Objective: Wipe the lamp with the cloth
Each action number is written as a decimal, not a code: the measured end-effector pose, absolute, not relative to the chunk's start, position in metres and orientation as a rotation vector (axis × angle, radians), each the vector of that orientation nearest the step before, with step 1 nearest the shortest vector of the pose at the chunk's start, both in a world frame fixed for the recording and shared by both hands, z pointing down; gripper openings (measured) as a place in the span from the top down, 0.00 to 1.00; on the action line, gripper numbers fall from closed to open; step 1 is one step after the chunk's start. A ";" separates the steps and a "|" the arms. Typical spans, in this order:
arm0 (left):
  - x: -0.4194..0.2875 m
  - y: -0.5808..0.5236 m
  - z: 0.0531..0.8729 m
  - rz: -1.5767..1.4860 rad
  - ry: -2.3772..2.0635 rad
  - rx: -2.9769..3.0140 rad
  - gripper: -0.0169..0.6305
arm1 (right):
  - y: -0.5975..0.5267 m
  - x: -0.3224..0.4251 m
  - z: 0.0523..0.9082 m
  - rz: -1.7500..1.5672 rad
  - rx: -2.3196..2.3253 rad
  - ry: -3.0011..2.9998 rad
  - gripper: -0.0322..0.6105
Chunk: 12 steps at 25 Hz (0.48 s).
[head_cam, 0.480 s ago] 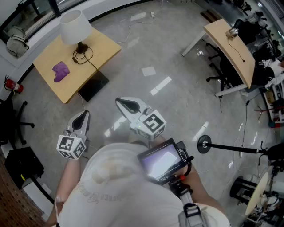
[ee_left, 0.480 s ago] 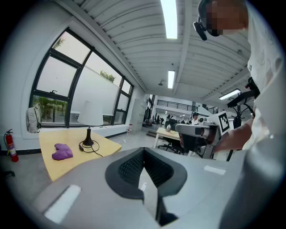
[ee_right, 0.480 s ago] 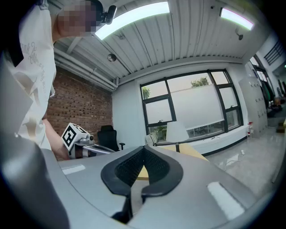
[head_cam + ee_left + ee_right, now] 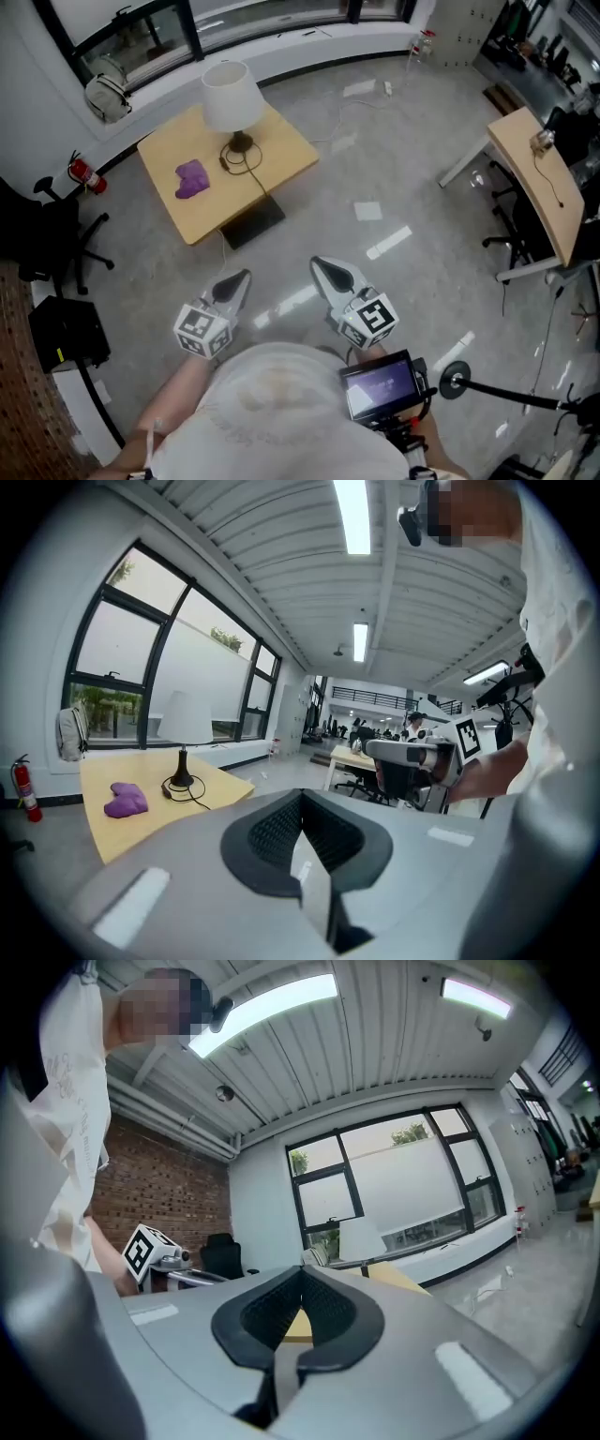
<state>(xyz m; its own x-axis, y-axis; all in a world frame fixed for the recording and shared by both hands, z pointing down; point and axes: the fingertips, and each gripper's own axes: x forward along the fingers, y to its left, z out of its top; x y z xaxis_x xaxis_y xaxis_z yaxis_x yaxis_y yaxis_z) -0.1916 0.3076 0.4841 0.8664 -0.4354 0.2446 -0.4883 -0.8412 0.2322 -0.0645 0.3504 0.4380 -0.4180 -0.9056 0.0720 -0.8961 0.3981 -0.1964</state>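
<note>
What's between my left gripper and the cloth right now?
Head view: only bare floor, then the table top, between left gripper and cloth.

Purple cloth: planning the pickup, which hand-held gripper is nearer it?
Left. The left hand-held gripper hovers before the table holding the purple cloth; the right hand-held gripper sits farther right.

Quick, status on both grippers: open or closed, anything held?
Left gripper: closed, holding nothing.
Right gripper: closed, holding nothing.
</note>
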 end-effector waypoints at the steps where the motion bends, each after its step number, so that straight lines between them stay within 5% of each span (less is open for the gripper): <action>1: -0.191 0.308 0.485 0.265 -0.703 2.749 0.97 | 0.350 -0.063 0.439 -0.325 -1.663 2.591 0.93; 12: -0.167 0.320 0.493 0.307 -0.785 2.728 0.97 | 0.353 -0.040 0.459 -0.373 -1.650 2.664 0.93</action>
<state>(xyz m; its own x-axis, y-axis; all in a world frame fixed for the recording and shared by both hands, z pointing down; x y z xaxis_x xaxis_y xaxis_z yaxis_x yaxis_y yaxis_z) -0.1667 0.3203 0.4934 0.8290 -0.4846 0.2791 -0.5453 -0.8110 0.2119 -0.0399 0.3531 0.4592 -0.4532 -0.8811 0.1352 -0.8843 0.4253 -0.1925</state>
